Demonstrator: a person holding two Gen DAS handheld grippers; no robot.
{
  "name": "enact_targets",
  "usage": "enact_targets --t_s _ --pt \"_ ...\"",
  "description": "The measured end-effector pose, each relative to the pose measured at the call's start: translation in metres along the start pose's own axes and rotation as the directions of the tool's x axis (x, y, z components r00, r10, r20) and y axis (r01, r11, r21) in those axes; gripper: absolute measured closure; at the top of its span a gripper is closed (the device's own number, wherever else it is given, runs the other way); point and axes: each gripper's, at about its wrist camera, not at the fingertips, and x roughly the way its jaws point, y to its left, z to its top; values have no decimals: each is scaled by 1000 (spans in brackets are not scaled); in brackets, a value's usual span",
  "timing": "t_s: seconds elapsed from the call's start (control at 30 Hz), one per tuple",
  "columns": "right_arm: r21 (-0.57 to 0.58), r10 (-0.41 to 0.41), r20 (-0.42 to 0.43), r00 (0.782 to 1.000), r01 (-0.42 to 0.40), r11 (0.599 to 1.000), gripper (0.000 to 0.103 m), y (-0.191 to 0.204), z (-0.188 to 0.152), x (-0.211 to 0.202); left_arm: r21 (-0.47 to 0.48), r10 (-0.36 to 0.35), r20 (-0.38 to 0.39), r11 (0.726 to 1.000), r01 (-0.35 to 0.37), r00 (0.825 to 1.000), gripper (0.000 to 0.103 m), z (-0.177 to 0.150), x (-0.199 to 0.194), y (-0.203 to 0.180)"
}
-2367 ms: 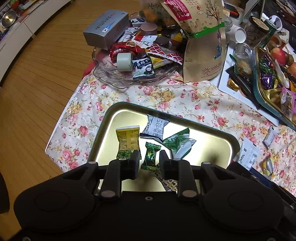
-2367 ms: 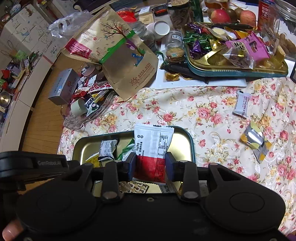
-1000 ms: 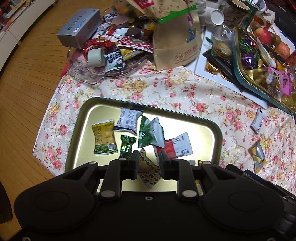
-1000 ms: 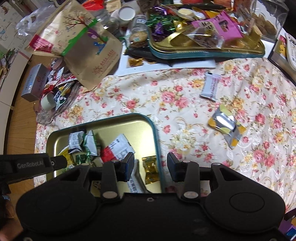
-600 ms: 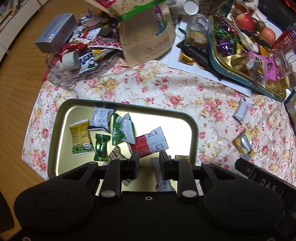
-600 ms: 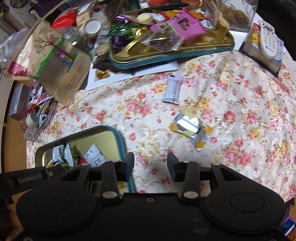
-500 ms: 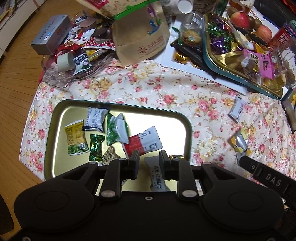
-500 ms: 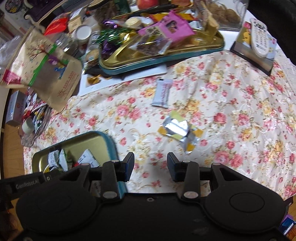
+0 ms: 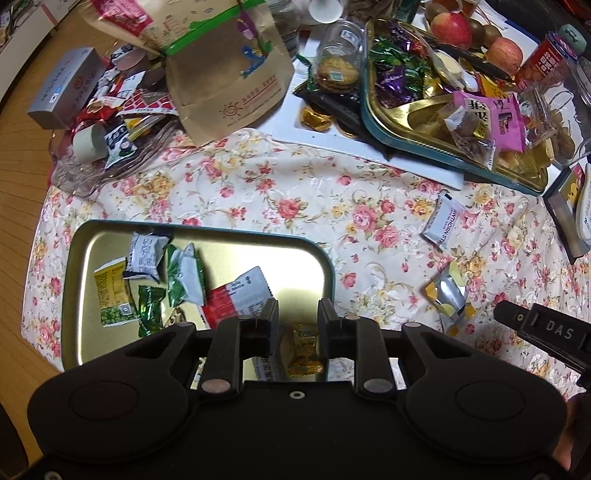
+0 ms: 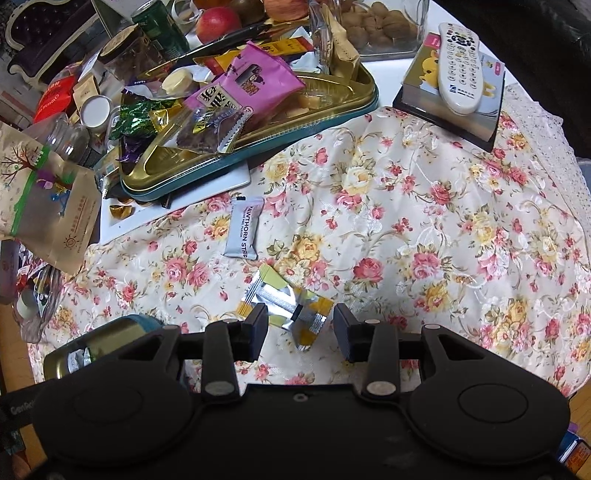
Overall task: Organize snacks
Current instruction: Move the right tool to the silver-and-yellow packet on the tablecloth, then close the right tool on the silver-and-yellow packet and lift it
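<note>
A gold metal tray lies on the floral tablecloth and holds several wrapped snacks, among them a red and white packet and a gold candy. My left gripper hangs open above the tray's right end, over the gold candy, gripping nothing. My right gripper is open and empty just above a silver and yellow packet lying on the cloth. A white hawthorn strip packet lies a little farther off. The silver and yellow packet and the strip packet also show in the left wrist view.
A second gold tray heaped with sweets sits at the back on a white board. A brown paper bag, a glass dish of snacks, a jar, apples and a remote control on a box crowd the far side.
Both grippers have swept rightward across the table. The left now hangs over the tray's right end; the right has left the tray and come over the silver and yellow packet.
</note>
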Motion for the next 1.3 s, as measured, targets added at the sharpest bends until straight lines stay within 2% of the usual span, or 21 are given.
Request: enact_targets --t_s 0.17,0.33,0.67,0.93,1.1,1.13,1.17,1.2,1.3 --pt "-50 35 -49 998 -38 998 61 5 3 14 14 1 -17 1000 -1 1000 70 5 8 -11" --pt "-141 72 -66 995 -81 987 53 12 -2 27 20 -2 -25 1000 2 1000 70 8 11 -17" --pt "-364 32 -46 998 -47 930 49 30 -13 52 11 -12 -32 1000 12 999 70 11 14 -17" --pt "-395 -25 -53 998 2 919 49 30 -17 79 5 -17 -31 1000 17 999 70 12 14 -16" --pt "-373 -29 -67 997 2 928 53 28 -17 85 6 -17 -31 1000 17 999 70 12 14 -16" --pt "-374 -27 -68 997 0 928 56 28 -17 85 7 -16 -30 1000 16 999 70 12 14 -16" --pt "-373 -27 -71 997 -2 928 68 28 -17 85 8 -15 -30 1000 15 999 70 12 14 -16" --pt "-372 -28 -83 996 -5 928 71 29 -17 85 10 -14 -30 1000 14 999 70 12 14 -17" --pt "-353 -35 -105 994 -4 936 74 27 -15 83 14 -13 -29 1000 13 1000 70 12 14 -17"
